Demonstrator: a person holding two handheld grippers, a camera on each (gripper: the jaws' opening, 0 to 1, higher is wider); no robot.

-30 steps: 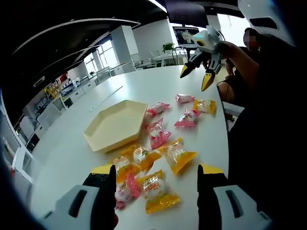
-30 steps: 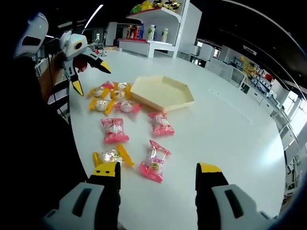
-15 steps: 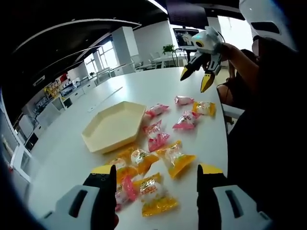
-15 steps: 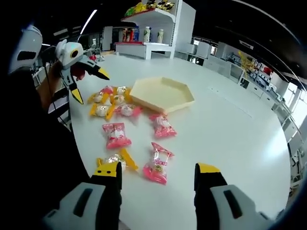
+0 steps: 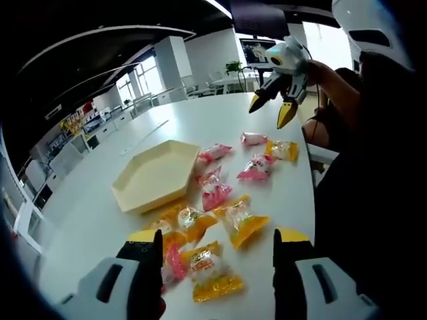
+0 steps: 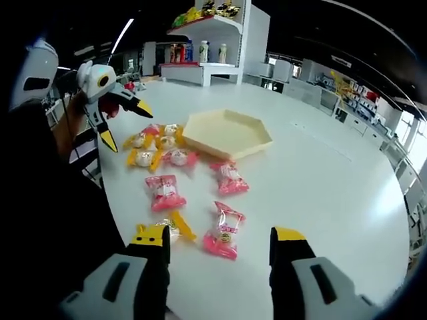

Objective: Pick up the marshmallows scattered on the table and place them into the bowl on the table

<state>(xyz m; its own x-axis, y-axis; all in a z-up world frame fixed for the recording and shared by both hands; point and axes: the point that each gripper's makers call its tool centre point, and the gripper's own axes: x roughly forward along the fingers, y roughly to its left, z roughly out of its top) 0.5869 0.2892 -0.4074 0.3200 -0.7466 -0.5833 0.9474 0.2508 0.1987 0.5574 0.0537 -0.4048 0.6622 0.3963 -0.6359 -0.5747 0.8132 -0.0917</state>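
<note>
A cream hexagonal bowl (image 5: 127,195) (image 6: 230,152) stands on the white table, and nothing lies in it. Several wrapped marshmallows, pink and yellow, lie scattered beside it. In the left gripper view, my left gripper (image 5: 219,240) is open low over a yellow packet (image 5: 207,273), with another yellow packet (image 5: 243,223) just ahead. My right gripper (image 5: 272,110) hangs open above the far packets. In the right gripper view, my right gripper (image 6: 219,235) is open over a pink packet (image 6: 223,233), next to a yellow packet (image 6: 175,227). The left gripper (image 6: 127,125) hovers open at the left.
The round white table (image 6: 333,200) stretches wide beyond the bowl; its edge (image 5: 313,200) runs close to the packets. A person's sleeve (image 5: 333,80) holds the far gripper. A white shelf with goods (image 6: 220,40) stands behind the table.
Both views have shifted a little over the packets as the hands moved. The packets and bowl lie where they were. Both grippers stay open.
</note>
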